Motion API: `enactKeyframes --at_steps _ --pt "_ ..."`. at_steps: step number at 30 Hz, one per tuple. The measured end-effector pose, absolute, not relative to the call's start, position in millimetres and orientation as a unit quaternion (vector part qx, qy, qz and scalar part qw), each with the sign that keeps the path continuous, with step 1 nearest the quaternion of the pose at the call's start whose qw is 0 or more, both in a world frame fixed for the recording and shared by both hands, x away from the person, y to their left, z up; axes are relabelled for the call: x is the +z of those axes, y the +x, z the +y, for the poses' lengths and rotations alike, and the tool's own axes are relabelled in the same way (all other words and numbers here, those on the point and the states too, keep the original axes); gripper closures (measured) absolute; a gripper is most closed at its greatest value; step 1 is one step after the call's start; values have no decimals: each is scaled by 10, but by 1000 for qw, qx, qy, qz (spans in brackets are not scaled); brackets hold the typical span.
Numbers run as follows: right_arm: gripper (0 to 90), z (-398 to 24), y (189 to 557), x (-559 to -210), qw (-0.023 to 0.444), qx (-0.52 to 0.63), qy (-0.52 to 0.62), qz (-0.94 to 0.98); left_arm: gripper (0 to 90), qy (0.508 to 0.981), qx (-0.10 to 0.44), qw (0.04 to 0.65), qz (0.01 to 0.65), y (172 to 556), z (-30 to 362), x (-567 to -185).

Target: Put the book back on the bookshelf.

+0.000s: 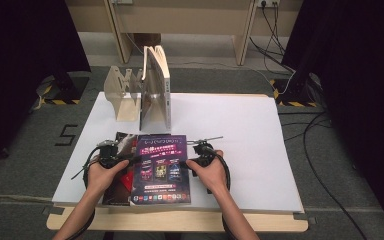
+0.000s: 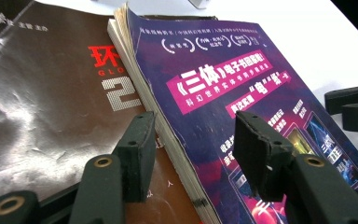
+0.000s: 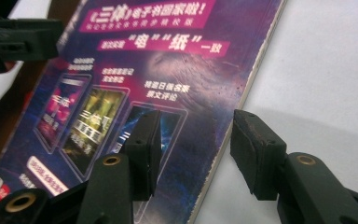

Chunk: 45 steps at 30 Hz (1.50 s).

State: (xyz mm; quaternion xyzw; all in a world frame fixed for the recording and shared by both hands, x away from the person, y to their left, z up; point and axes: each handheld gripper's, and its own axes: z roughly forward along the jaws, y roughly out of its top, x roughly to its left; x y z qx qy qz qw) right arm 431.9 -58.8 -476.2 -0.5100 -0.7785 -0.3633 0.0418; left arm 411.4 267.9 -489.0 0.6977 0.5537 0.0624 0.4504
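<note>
My left gripper [image 2: 193, 147] has its jaws standing apart astride the page edge of the purple magazine [image 2: 242, 107], one pad over the cover, the other beside the pages, neither pressing yet. My right gripper [image 3: 198, 149] also holds its jaws open, straddling the magazine's opposite long edge, one pad above the cover and one over the bare white table [image 3: 326, 70]. The magazine lies flat at the near middle of the table, its left part resting on a dark brown magazine [image 2: 42, 102] underneath. I judge I am lining up both sides for a grasp; next I would need to close on the two edges evenly, low enough to catch the whole thickness and not just the top sheets, then lift it level. Beyond, at the table's far side, a wooden rack [image 1: 122, 95] stands with a book [image 1: 156, 87] upright in it. The brown magazine below could drag along with my left jaws, and the loose pages may fan.
</note>
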Motion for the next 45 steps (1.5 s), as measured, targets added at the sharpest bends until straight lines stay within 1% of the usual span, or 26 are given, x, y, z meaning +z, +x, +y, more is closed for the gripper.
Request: enactKeyframes --at_steps 7,11,16,21,25,27,31,34,37,40,41,43,45 --pt "534 -551 4302 -4793 37 -361 -514 -777 491 698 59 446 556 4113 2651 -4926" --pt "536 -513 4253 -4797 12 -358 -517 -778 488 695 50 451 558 4117 2642 -4932" --pt "569 -470 4214 -4793 -9 -351 -520 -779 478 686 29 452 569 4142 2654 -4918" --pt "599 -463 4210 -4794 -19 -349 -522 -778 527 679 29 453 577 4136 2662 -4867" --pt "608 -463 4203 -4794 -18 -349 -528 -774 570 660 18 474 583 4122 2686 -4808" --pt "608 -458 4199 -4796 -19 -350 -529 -773 578 651 18 484 584 4107 2689 -4805" --pt "611 -456 4187 -4798 -22 -350 -530 -772 575 658 25 475 584 4089 2675 -4843" --pt "614 -461 4173 -4812 -25 -357 -529 -769 577 651 4 476 591 4063 2700 -4885" --pt "613 -465 4163 -4818 -25 -360 -531 -767 599 632 -23 498 594 4042 2722 -4901" --pt "614 -462 4159 -4825 -24 -364 -530 -765 633 627 -75 513 581 4034 2625 -4942" --pt "613 -460 4160 -4829 -19 -368 -529 -765 638 636 -73 505 579 4032 2572 -4958" --pt "612 -450 4151 -4830 -14 -370 -530 -763 639 660 -47 482 575 4041 2522 -4969" --pt "608 -449 4143 -4830 -13 -370 -530 -763 686 649 -59 490 579 4054 2561 -4975"
